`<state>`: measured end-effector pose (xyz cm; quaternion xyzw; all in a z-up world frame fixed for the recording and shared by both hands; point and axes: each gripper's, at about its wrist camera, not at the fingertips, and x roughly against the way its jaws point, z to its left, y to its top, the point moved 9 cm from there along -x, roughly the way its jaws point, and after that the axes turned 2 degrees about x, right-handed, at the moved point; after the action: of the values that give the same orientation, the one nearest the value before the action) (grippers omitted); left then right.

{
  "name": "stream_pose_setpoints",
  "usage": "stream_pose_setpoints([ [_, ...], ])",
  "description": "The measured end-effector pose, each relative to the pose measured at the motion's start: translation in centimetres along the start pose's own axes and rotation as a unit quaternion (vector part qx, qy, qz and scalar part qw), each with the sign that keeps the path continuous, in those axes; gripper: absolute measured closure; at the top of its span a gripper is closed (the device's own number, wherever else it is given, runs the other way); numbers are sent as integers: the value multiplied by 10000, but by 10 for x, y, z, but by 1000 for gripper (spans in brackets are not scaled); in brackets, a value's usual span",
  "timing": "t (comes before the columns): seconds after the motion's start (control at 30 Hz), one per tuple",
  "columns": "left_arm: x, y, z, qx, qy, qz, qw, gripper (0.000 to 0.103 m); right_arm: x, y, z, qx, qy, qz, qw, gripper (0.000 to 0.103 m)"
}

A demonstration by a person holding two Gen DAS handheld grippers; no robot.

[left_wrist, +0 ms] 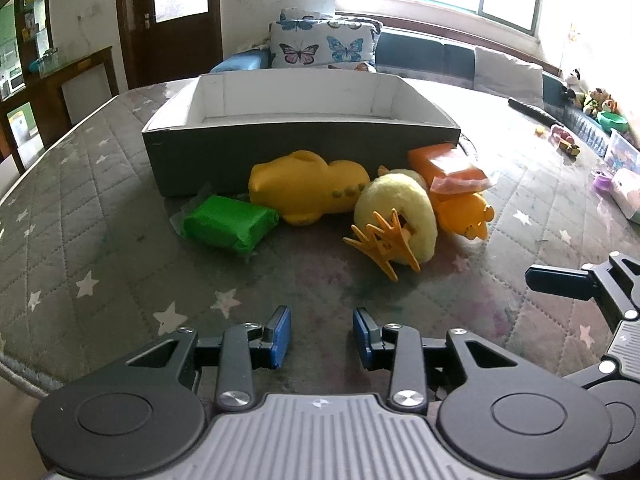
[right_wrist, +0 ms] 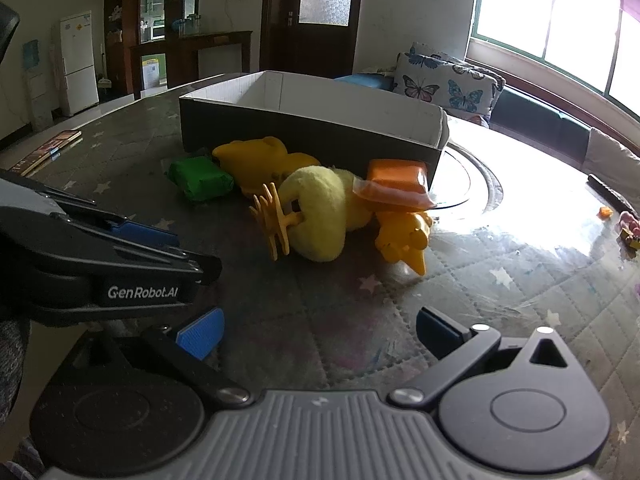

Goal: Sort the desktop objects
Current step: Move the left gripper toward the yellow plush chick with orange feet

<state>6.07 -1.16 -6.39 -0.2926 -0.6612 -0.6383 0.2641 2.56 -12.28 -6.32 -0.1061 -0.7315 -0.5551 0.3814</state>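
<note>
Jaws of the left gripper [left_wrist: 321, 336]: apart, blue pads facing across a bare gap, holding nothing, low over the near edge of the tabletop [left_wrist: 100, 248]. Jaws of the right gripper [right_wrist: 320, 334]: set wide apart, empty, also over the near edge, just to the right of the left unit.

Tabletop: grey quilted star-print cover under a clear sheet.

Box [left_wrist: 300, 136]: dark outside, white inside, open-topped, standing toward the middle of the tabletop; interior floor not visible.

Items along the box's near wall, left to right:
- Green wrapped block [left_wrist: 230, 222], lying flat by the box's near left corner.
- Yellow plastic toy [left_wrist: 308, 188], on its side, touching the box wall and the green block.
- Pale yellow plush ring [left_wrist: 400, 210], leaning against the toy.
- Orange-yellow hair claw clip [left_wrist: 382, 240], in front of the ring, touching it.
- Orange wrapped block [left_wrist: 448, 168], at the box's near right corner, resting on a yellow-orange duck-like toy [left_wrist: 466, 212].

Right edge of tabletop: small toys, unclear.
</note>
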Motion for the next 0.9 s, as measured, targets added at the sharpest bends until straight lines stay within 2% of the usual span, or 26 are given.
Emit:
stream_pose_setpoints([
  [0.33, -1, 3, -2, -44, 2, 14, 10000, 66, -1, 1, 1, -15, -15, 0, 10000, 1],
  [0.43, -1, 4, -2, -75, 19, 13, 10000, 66, -2, 1, 1, -14, 5, 13, 10000, 4],
  [0.9, -5, 6, -2, -75, -11, 56, 10000, 66, -7, 5, 2, -22, 37, 28, 10000, 5],
])
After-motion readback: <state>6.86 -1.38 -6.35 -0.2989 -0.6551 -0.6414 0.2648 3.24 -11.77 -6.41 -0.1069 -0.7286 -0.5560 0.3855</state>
